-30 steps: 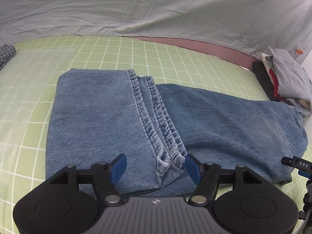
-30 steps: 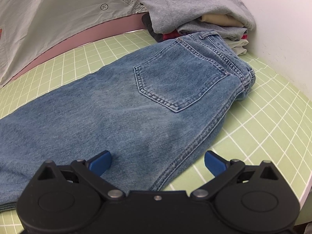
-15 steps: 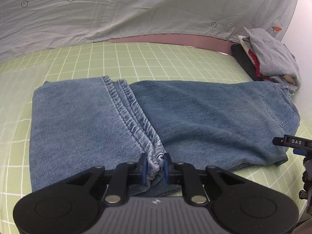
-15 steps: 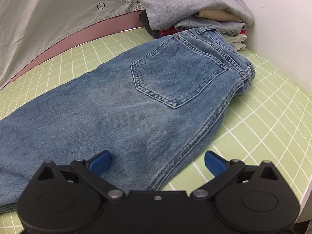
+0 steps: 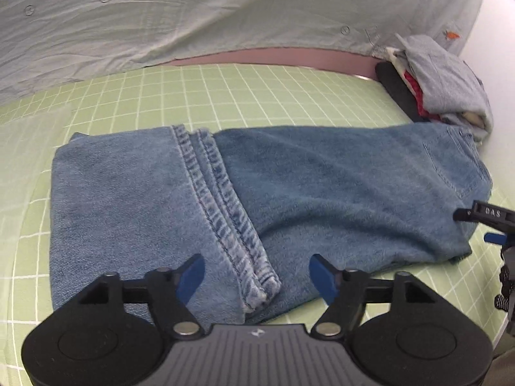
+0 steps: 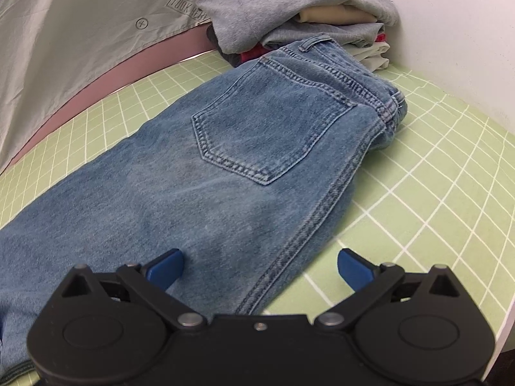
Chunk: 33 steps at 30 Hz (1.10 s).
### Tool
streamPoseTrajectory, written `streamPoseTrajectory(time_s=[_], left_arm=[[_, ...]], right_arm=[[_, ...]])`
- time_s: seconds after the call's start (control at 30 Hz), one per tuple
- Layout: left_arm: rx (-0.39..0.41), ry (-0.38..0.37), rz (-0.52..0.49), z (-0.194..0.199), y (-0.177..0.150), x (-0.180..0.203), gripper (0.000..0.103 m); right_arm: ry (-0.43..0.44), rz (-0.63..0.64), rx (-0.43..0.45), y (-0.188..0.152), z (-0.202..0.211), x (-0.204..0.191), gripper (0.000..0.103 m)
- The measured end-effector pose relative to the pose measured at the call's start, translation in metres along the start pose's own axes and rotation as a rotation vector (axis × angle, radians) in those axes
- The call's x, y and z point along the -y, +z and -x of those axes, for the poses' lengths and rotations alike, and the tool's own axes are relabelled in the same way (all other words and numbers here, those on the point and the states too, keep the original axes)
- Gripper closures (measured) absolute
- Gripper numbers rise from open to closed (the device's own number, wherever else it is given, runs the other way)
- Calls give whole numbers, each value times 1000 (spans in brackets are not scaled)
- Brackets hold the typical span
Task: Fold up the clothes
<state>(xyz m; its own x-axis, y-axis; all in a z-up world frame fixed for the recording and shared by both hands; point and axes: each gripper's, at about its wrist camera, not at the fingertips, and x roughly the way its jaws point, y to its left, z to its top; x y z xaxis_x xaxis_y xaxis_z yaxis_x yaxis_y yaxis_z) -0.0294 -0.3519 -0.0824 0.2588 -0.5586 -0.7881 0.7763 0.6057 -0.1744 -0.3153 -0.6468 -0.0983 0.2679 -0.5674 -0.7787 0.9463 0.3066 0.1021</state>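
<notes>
— Lying lengthwise across the green gridded cutting-mat surface (image 5: pixel 225 96): faded blue denim jeans (image 5: pixel 322 177), leg hems (image 5: pixel 225 212) doubled back over the thighs, waistband touching the stack of folded grey and red clothes (image 6: pixel 289 13).
— Left tongs (image 5: pixel 256 273) hovering released, straddling the hem corner. Right tongs (image 6: pixel 259 265) likewise spread wide, straddling the outer side seam below the back pocket (image 6: pixel 267 132).
— Looking heavy, thick, fairly stiff; probably sagging if lifted. Pinching at the doubled hems and the seam edge, likely the firmest purchase.
</notes>
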Motion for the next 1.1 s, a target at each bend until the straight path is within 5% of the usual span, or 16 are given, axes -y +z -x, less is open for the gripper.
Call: streamPoseTrajectory(time_s=[0.27, 0.47, 0.63, 1.0, 1.07, 1.1], left_arm=[[-15, 238, 143, -5, 17, -46, 11], [-134, 346, 121, -30, 11, -53, 10], [-164, 381, 145, -39, 7, -52, 1], [-141, 365, 210, -41, 0, -60, 0], [-153, 358, 212, -42, 2, -62, 0], [-163, 354, 213, -43, 4, -64, 0]], right_arm=[[-80, -116, 58, 30, -15, 50, 0], [-133, -152, 81, 67, -40, 85, 0], [-77, -192, 75, 98, -68, 104, 0], [-62, -229, 32, 115, -110, 100, 0], [-52, -236, 28, 114, -108, 99, 3], [-34, -235, 21, 116, -106, 99, 14]])
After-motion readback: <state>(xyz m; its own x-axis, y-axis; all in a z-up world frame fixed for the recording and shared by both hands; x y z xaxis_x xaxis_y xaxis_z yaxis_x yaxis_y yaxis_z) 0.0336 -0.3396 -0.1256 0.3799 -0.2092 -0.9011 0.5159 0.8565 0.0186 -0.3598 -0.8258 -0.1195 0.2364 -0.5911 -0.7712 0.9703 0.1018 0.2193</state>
